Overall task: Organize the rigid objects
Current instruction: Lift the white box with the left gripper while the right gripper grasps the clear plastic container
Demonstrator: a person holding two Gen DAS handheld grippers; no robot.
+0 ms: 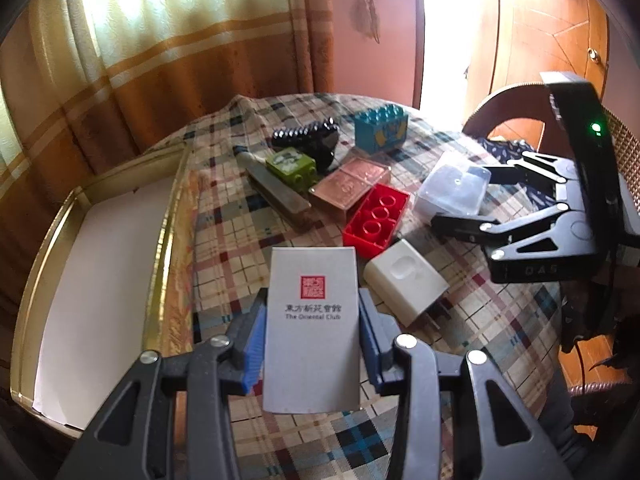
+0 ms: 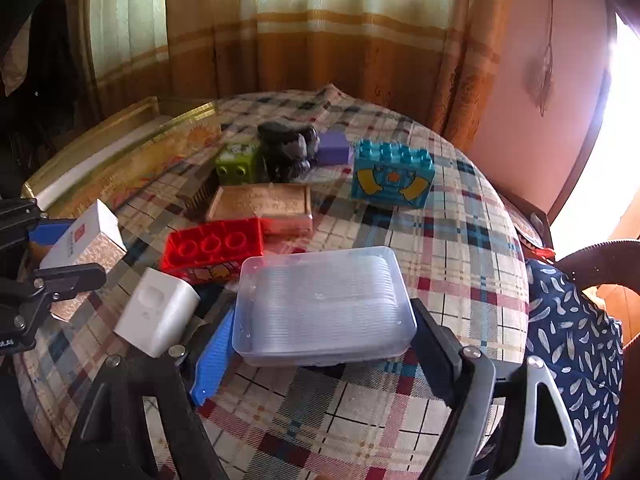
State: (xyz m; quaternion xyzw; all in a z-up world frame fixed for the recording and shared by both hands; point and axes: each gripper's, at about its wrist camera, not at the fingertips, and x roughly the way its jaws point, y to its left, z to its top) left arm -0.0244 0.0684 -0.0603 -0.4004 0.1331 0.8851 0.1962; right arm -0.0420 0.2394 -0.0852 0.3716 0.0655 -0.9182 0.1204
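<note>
My left gripper (image 1: 312, 332) is shut on a grey-white card box (image 1: 310, 320) printed with a red seal, holding it just above the checked tablecloth. From the right wrist view the same card box (image 2: 86, 240) and left gripper (image 2: 52, 256) sit at the left edge. My right gripper (image 2: 324, 344) is shut on a clear plastic box (image 2: 324, 304), one pad on each of its short sides. That clear box (image 1: 452, 192) and right gripper (image 1: 480, 204) show at the right in the left wrist view.
On the cloth lie a red brick (image 2: 212, 246), white adapter (image 2: 156, 312), copper tin (image 2: 262, 204), green brick (image 2: 236, 164), black object (image 2: 286, 148), purple block (image 2: 334, 148) and teal brick (image 2: 392, 176). A gold tray (image 1: 100, 260) stands left; a chair with blue cloth (image 2: 568, 340) right.
</note>
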